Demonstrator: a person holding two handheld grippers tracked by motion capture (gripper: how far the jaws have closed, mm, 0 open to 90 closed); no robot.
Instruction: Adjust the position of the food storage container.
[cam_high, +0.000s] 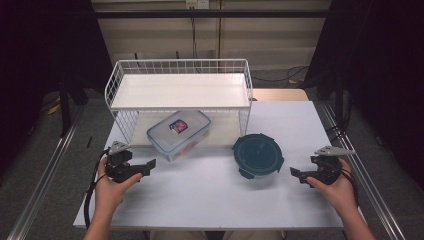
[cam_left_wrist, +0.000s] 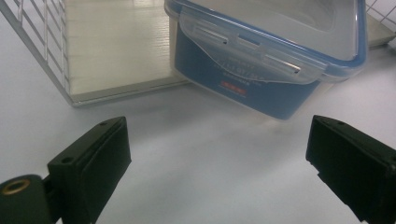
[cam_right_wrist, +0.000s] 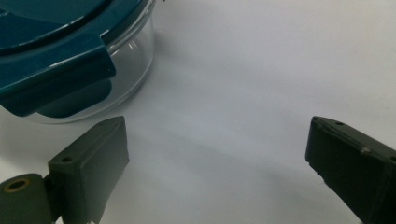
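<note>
A clear rectangular food box with a blue-rimmed lid (cam_high: 178, 133) (cam_left_wrist: 271, 56) sits on the white table, partly under the wire rack's shelf. To its right stands a round glass container with a dark teal lid (cam_high: 258, 155) (cam_right_wrist: 60, 60). My left gripper (cam_high: 149, 165) (cam_left_wrist: 217, 163) rests on the table just left of the rectangular box, jaws wide apart with bare table between them. Right of the round container is my right gripper (cam_high: 296, 173) (cam_right_wrist: 217, 163), open too, with that container just past its left jaw.
A white wire rack (cam_high: 180, 90) (cam_left_wrist: 42, 51) with a flat upper shelf stands at the back of the table. The white table (cam_high: 210, 195) ends close in front of the hands. Metal rails run along both sides of the table.
</note>
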